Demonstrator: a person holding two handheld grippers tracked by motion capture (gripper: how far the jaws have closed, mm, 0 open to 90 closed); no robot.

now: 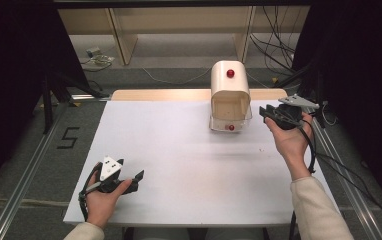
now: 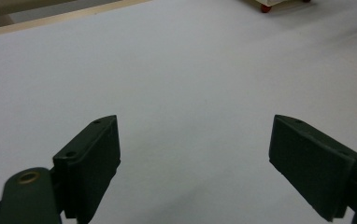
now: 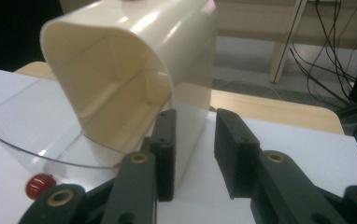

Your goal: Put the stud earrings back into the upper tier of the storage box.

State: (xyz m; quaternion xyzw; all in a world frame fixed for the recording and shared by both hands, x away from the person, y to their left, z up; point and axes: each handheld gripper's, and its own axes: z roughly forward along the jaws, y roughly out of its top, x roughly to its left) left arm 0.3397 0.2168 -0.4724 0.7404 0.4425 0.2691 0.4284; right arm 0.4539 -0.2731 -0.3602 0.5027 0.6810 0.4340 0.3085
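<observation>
Cream box (image 1: 230, 90), rounded top, stands at about 1 o'clock on the white surface (image 1: 179, 155); front open, clear flap (image 3: 32, 140) down, red knob (image 1: 230, 73) on top, a second red knob (image 1: 231, 127) at the flap's edge. Right tool (image 1: 268, 114) at 3 o'clock of the box, just beside its side wall; jaws partly apart, nothing between the pads. Left tool (image 1: 138, 179) near 7 o'clock, well apart from the box, jaws wide over bare surface.
</observation>
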